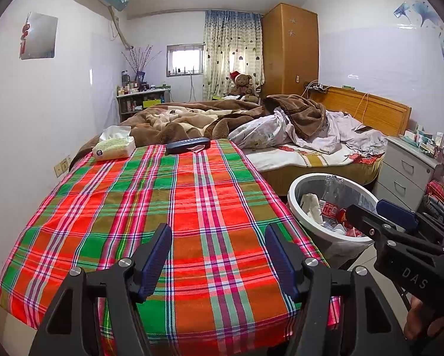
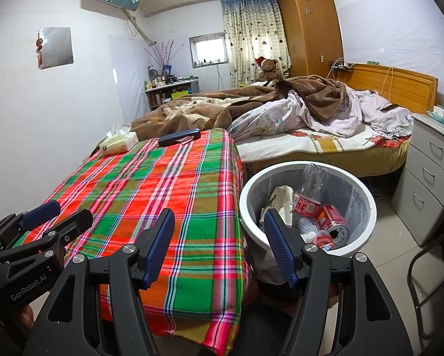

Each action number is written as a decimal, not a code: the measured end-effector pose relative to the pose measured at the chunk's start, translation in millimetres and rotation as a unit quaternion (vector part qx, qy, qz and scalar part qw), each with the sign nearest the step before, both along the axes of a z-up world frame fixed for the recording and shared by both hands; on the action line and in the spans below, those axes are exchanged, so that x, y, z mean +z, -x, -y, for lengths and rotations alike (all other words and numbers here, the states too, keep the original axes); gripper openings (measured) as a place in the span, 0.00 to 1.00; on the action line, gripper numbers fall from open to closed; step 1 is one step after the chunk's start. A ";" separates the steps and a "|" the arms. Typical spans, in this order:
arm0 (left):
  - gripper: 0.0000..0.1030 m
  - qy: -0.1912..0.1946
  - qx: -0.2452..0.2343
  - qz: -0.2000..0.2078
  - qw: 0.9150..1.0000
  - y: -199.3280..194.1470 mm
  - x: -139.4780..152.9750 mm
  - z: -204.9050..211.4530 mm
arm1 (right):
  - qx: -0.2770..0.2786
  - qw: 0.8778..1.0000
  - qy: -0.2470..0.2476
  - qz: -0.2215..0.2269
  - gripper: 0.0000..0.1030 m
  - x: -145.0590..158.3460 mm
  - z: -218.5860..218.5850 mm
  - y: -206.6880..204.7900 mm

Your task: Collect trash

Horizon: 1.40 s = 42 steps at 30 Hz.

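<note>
1. We hold our left gripper low over the near end of a table covered by a plaid tablecloth; its blue-padded jaws stand apart with nothing between them.
2. Our right gripper hovers at the table's right edge, one finger over the cloth and the other in front of the trash bin; its jaws also stand apart and hold nothing.
3. The white round trash bin, lined with a clear bag, stands on the tiled floor just beside the table, between it and the bed.
4. Inside the bin we see a red drink can lying on its side, a crushed clear plastic bottle with a red label, and crumpled white paper.
5. At the far end of the table lie a tissue box on the left and a dark blue case beside it, with a small pinkish scrap touching the case's front edge.
6. The bed bears a brown blanket and pale rumpled sheets.
7. A grey-white nightstand stands to the right of the bin.
</note>
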<state>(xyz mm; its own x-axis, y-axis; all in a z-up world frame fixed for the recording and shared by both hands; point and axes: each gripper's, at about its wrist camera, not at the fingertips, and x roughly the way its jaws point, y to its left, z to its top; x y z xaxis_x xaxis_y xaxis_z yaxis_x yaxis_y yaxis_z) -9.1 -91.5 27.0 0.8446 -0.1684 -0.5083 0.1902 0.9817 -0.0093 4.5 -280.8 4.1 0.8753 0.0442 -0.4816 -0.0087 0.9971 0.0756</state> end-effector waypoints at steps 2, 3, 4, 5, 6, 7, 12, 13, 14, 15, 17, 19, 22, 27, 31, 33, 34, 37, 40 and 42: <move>0.63 -0.001 -0.001 0.000 1.000 0.2 0.3 0.5 | 0.000 1.000 0.000 0.000 0.62 0.0 0.1 0.0; 0.63 -0.001 -0.001 0.000 1.000 0.2 0.5 0.8 | 0.000 1.000 -0.001 0.000 0.62 -0.1 0.0 0.1; 0.63 -0.001 -0.001 0.001 1.000 0.3 0.4 0.8 | 0.000 1.000 0.000 0.000 0.62 -0.1 -0.1 0.2; 0.63 -0.001 -0.001 0.001 1.000 0.6 1.0 0.9 | 0.000 1.000 0.000 0.001 0.62 0.0 -0.1 0.3; 0.63 -0.001 0.000 0.001 1.000 0.4 1.0 1.1 | 0.000 1.000 0.000 0.000 0.62 -0.1 -0.1 0.1; 0.63 -0.001 0.000 0.001 1.000 0.6 1.5 1.4 | 0.000 1.000 0.000 0.000 0.62 -0.1 0.0 0.3; 0.63 0.000 -0.001 0.001 1.000 0.7 1.5 1.0 | 0.001 1.000 0.000 0.001 0.62 0.4 0.0 0.1; 0.63 -0.001 -0.001 0.001 1.000 0.6 1.5 1.2 | 0.000 1.000 0.000 0.001 0.62 0.5 0.1 0.3; 0.63 0.000 0.000 0.001 1.000 0.8 1.3 1.0 | 0.000 1.000 0.000 0.001 0.62 0.6 0.2 0.6; 0.63 0.000 0.000 0.001 1.000 0.7 1.4 1.1 | 0.001 1.000 0.000 0.001 0.62 0.4 -0.1 0.1; 0.63 0.000 -0.001 0.001 1.000 0.8 1.3 0.9 | 0.000 1.000 0.000 0.001 0.62 0.4 0.1 0.2; 0.63 0.000 -0.001 0.001 1.000 1.0 1.6 1.3 | 0.001 1.000 0.000 0.000 0.62 0.3 -0.1 0.2; 0.63 0.000 -0.001 0.000 1.000 1.1 1.6 1.7 | 0.001 1.000 0.000 0.001 0.62 0.4 -0.1 0.1; 0.63 0.001 -0.002 0.000 1.000 2.1 2.1 2.6 | 0.000 1.000 0.000 0.001 0.62 0.6 0.0 0.4; 0.63 0.001 -0.002 0.000 1.000 1.8 1.8 2.8 | 0.000 1.000 0.000 0.001 0.62 0.6 -0.2 0.3; 0.63 0.000 -0.002 0.000 1.000 1.7 1.7 2.7 | 0.000 1.000 0.000 0.001 0.62 0.8 -0.2 0.6; 0.63 0.001 -0.002 0.000 1.000 1.7 1.7 2.8 | 0.000 1.000 0.000 0.001 0.62 0.8 -0.1 0.7; 0.63 0.001 -0.002 0.000 1.000 1.8 1.7 2.8 | 0.000 1.000 0.000 0.001 0.62 1.0 -0.1 0.6; 0.63 0.001 -0.001 0.000 1.000 1.9 1.7 2.8 | 0.001 1.000 0.000 0.001 0.62 1.4 -0.1 0.6; 0.63 0.001 -0.002 0.000 1.000 2.0 1.3 2.3 | 0.001 1.000 0.001 0.002 0.62 1.6 0.1 0.7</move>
